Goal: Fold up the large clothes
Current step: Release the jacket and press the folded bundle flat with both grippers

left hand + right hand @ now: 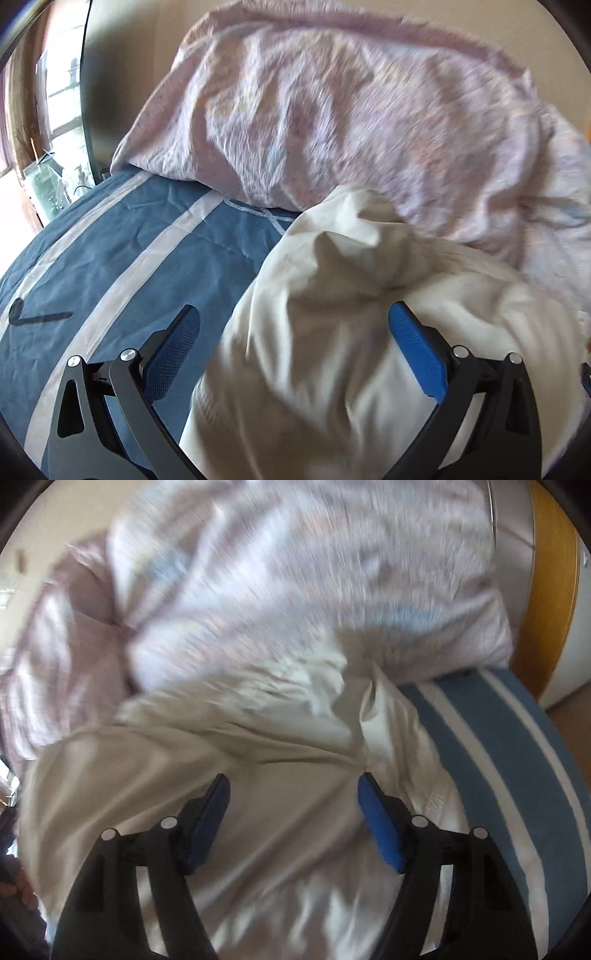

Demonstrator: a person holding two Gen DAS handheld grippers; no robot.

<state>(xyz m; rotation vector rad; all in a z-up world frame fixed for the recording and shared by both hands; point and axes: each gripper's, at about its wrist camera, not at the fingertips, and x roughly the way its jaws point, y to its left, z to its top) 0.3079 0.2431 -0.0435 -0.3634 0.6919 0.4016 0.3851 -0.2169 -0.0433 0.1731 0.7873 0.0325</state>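
A crumpled white garment [332,295] lies in a heap on a blue bed cover with white stripes [110,258]. My left gripper [295,314] is open, its blue pads apart, with the garment's bulge rising between them and its left finger over the bed cover. In the right wrist view the same white garment [258,757] spreads under my right gripper [293,781], which is open and empty just above the cloth. Both views are motion-blurred.
A pale pink patterned quilt [351,122] is piled behind the garment and also fills the top of the right wrist view [277,583]. A window [55,92] is at the left. A wooden bed frame [550,590] curves at the right, beside the striped cover [517,757].
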